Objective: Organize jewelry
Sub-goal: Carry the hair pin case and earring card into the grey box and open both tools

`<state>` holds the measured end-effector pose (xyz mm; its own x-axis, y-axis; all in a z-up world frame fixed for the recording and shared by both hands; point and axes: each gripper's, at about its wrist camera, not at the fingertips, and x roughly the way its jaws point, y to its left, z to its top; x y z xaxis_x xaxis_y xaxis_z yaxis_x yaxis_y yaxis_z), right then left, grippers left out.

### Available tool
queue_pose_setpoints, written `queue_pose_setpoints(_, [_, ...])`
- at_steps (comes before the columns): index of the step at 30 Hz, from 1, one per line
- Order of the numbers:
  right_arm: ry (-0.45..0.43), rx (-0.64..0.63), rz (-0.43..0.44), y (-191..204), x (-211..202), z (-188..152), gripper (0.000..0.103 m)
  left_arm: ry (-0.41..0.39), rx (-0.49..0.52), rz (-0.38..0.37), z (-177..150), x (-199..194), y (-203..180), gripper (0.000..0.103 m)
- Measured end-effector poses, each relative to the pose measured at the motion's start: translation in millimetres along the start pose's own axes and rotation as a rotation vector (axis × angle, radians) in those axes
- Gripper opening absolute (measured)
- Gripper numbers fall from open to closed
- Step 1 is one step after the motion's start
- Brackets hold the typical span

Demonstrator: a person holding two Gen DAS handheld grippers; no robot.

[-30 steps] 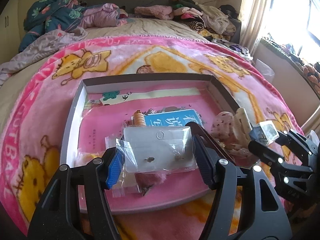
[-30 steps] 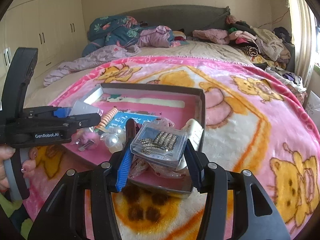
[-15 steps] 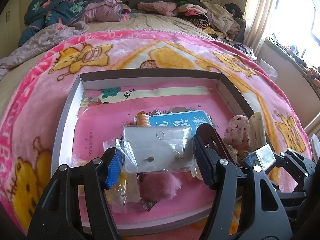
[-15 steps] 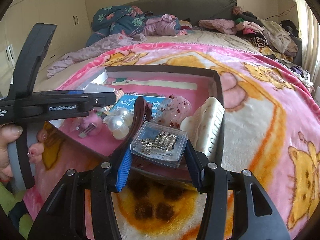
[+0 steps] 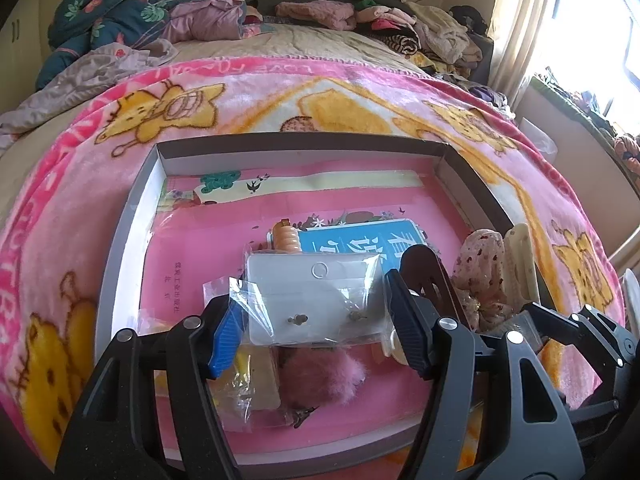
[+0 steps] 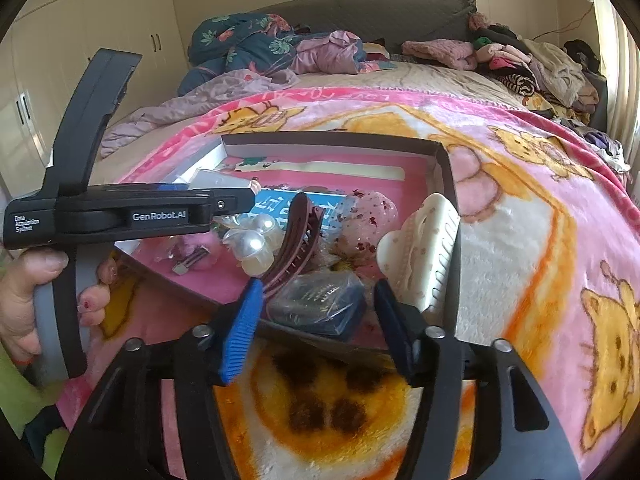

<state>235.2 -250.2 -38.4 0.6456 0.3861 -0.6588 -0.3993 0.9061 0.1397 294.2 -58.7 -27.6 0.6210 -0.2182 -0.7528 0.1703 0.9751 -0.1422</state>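
A shallow grey box [image 5: 132, 216] with a pink lining lies on the blanket and holds jewelry and hair pieces. My left gripper [image 5: 310, 316] is shut on a clear plastic bag with a grey earring card [image 5: 312, 300], held above the box's near half. My right gripper [image 6: 316, 308] stands open around a small clear case of jewelry [image 6: 320, 306] that lies in the box's near right corner. The right gripper also shows at the right edge of the left wrist view [image 5: 560, 328]. The left gripper also shows in the right wrist view [image 6: 224, 204].
In the box lie a brown hair claw [image 6: 300, 236], a cream hair claw [image 6: 424, 256], pearl pieces [image 6: 250, 242], a pink pompom clip [image 5: 320, 372], a floral scrunchie [image 5: 480, 272] and a blue card [image 5: 360, 240]. Piled clothes [image 5: 160, 20] lie at the bed's head.
My right gripper has lowered the clear case into the box's near right corner and its jaws have opened off it. My left gripper has moved forward over the box with the bag.
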Motion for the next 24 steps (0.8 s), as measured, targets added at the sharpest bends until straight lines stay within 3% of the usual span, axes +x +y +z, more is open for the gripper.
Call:
queue_pose_setpoints(6, [-0.003,0.005,0.006,4,-4,-1,0.060,0.004,-0.005,-0.004,-1,-1,0,0.058])
queue_pose_setpoints(13, [-0.006,-0.001,0.001,8,-15,-3,0.064,-0.007,-0.015,-0.010,-5,-12,0,0.069])
queue_pose_setpoints(24, [-0.062,0.010,-0.056,10,-49,-7,0.085,-0.068,-0.034,0.002,-27,-61,4,0.083])
